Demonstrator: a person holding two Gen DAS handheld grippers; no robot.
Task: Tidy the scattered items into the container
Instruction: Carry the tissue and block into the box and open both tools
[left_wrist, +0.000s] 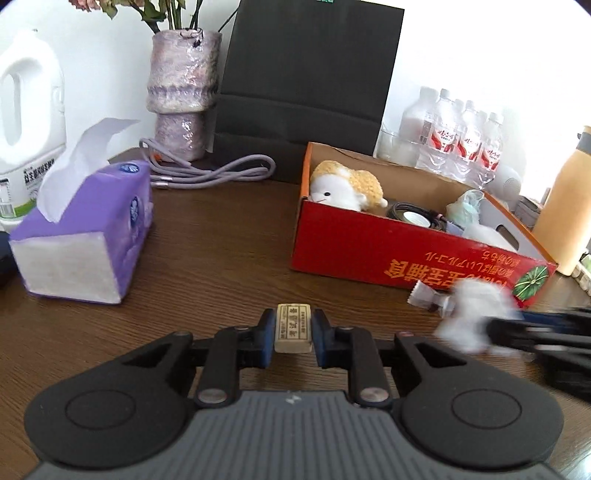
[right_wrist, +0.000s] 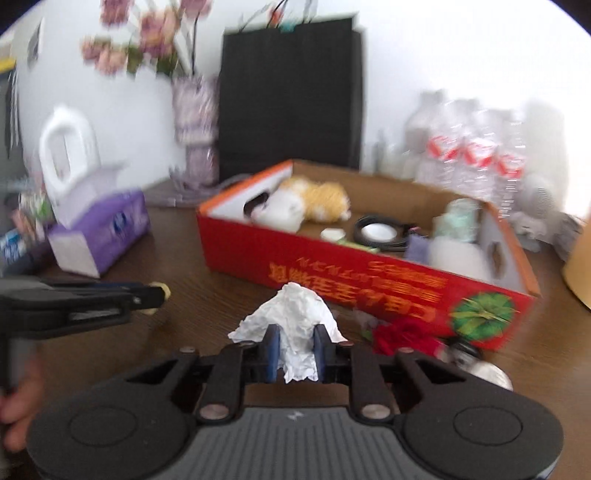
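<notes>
Left wrist view: fingers (left_wrist: 293, 334) pinch an eraser (left_wrist: 293, 328) short of the red box (left_wrist: 406, 254); a loose grip could drop it.

Cream eraser (left_wrist: 293, 328) and crumpled tissue (right_wrist: 295, 325) near the red box (left_wrist: 388, 247), seemingly off the table.

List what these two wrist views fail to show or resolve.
- Left wrist: right gripper and its crumpled tissue motion-blurred, cut by the right edge.
- Right wrist: items beside the red box, a red object and something silvery, too blurred to identify.
- Both: box floor partly hidden by its near wall.
</notes>
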